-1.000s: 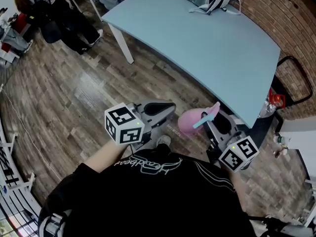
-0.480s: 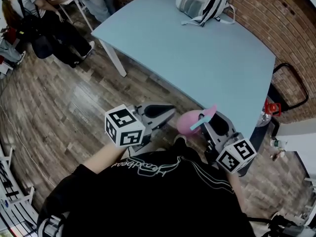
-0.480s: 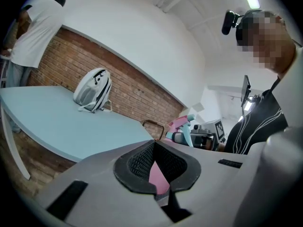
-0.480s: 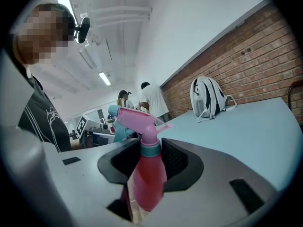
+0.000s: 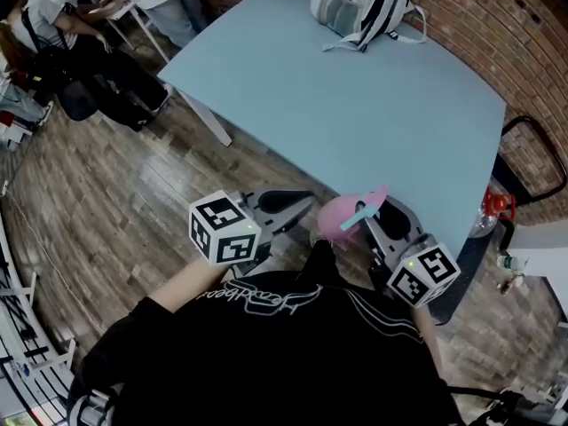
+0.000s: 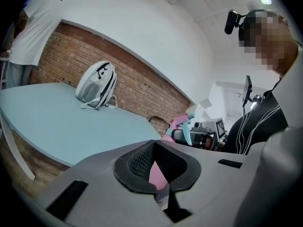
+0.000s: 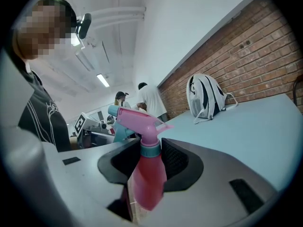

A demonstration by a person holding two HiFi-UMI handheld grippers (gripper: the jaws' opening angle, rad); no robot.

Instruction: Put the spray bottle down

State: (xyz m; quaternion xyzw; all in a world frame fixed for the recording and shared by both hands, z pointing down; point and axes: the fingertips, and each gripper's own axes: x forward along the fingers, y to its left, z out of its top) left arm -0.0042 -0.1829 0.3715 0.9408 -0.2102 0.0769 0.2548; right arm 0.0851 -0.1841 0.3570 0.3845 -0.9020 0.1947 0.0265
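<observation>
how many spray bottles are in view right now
1: the pink spray bottle with a teal trigger, clamped in the right gripper, just short of the blue table's near edge. More could be hidden behind the person's body.

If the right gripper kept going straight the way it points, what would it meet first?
Most likely the top of the blue table: the right gripper, holding the spray bottle, points slightly down across it. Depth is unclear.
</observation>
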